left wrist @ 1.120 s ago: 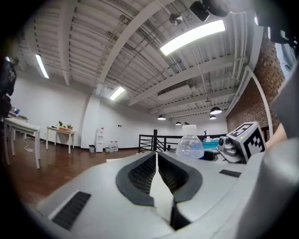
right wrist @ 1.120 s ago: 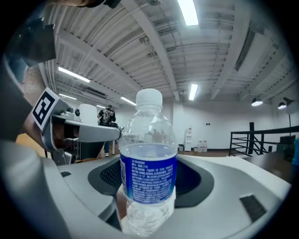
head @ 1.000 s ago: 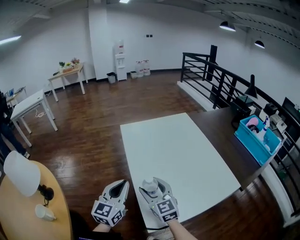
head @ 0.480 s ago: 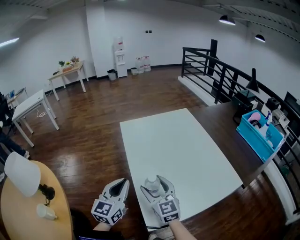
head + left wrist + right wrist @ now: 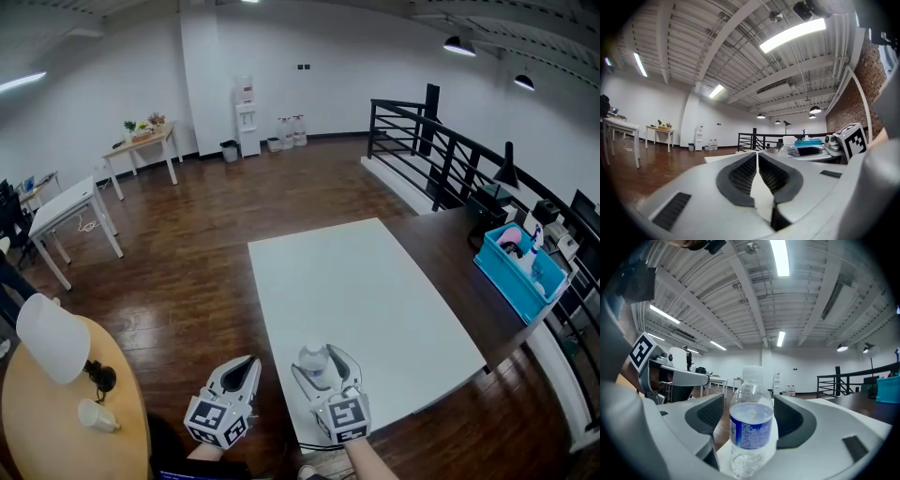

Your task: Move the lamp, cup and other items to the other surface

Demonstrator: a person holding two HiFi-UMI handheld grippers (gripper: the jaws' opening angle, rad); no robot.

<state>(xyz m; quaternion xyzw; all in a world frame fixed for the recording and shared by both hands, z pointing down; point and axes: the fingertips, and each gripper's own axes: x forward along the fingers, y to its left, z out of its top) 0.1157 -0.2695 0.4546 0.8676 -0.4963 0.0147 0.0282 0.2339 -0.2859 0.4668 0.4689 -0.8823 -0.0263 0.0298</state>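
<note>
A clear water bottle [image 5: 751, 427] with a blue label and white cap stands upright on the white table [image 5: 366, 291], near its front edge. My right gripper [image 5: 323, 367] is level around the bottle [image 5: 314, 358]. Its jaws have just been opening, and the pads [image 5: 708, 412] stand slightly off the bottle's sides. My left gripper [image 5: 246, 367] is beside it over the floor, shut and empty [image 5: 758, 157]. At the lower left, a white-shaded lamp [image 5: 54, 339] and a white cup [image 5: 97, 415] sit on the round wooden table [image 5: 42, 431].
A dark table at the right carries a blue bin [image 5: 520, 277] and a black desk lamp [image 5: 507, 169]. A black railing [image 5: 441, 155] runs behind it. White tables [image 5: 66, 208] stand at the far left on the wooden floor.
The right gripper's jaws have spread apart around the bottle, which stays standing on the white table. Both grippers sit slightly further right in the head view.
</note>
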